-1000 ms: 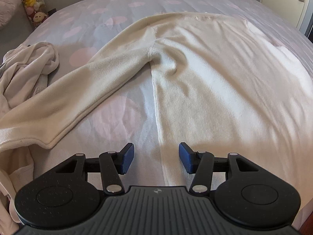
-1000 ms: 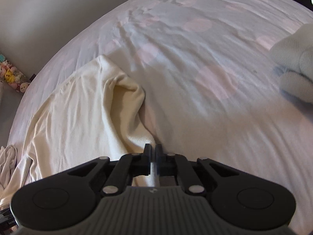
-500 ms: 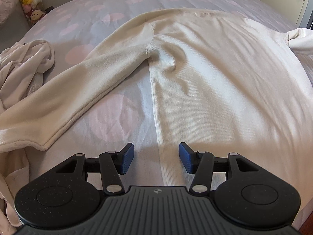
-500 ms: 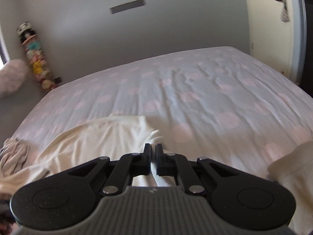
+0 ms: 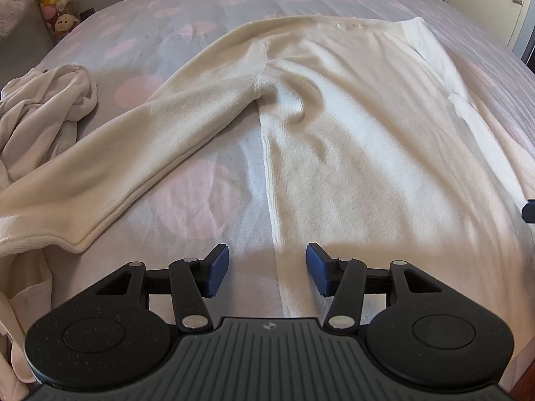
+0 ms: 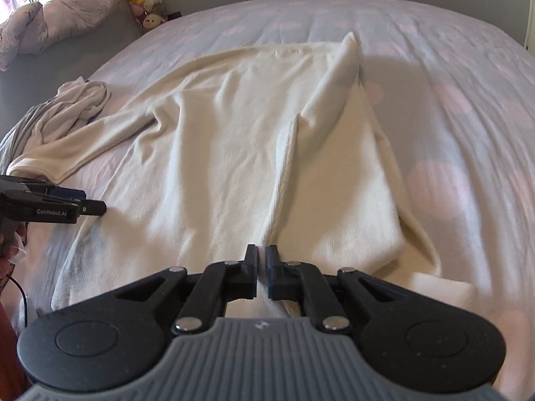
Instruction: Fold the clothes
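Cream sweater [image 6: 234, 153] lying centre frame on the bed [image 6: 451, 77]: your right gripper [image 6: 262, 260] is pinching its sleeve inward; left gripper [image 5: 267, 269] is waiting, jaws spread. Other sleeve, body folds remaining.

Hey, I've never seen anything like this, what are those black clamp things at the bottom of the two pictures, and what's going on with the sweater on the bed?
Those are handheld two-finger grippers, one in each of a person's hands, each carrying a camera that looks along its fingers. The left gripper is open and hovers over the side edge of a cream sweater spread on the bed. The right gripper is shut on the sweater's right sleeve, folded across the body. A crumpled garment lies to the left.
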